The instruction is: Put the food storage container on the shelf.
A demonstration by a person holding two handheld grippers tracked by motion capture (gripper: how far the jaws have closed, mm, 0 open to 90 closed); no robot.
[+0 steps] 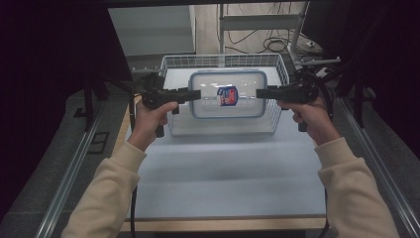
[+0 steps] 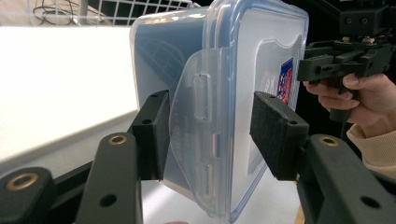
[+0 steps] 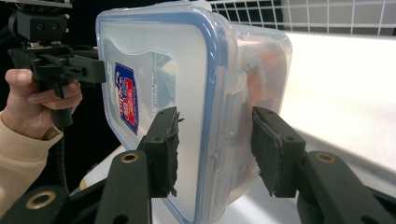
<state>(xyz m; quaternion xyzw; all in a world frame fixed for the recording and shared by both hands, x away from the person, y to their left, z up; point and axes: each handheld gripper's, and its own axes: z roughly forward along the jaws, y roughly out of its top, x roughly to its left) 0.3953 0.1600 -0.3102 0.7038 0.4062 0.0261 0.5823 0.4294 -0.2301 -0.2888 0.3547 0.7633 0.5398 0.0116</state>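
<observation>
A clear plastic box (image 1: 227, 94) with a blue-rimmed lid is held over a white wire basket (image 1: 174, 63) at the far end of the table (image 1: 223, 173). On the lid sits a red, white and blue label (image 1: 227, 95); its writing is too small to read. The left gripper (image 1: 194, 94) straddles 1 short end of the box, its jaws set wide on either side of a lid clasp (image 2: 198, 140), with a gap on 1 side. The right gripper (image 1: 261, 93) straddles the opposite end, its jaws also wide, not pressing the box. A hand (image 1: 153, 116) grips each handle.
</observation>
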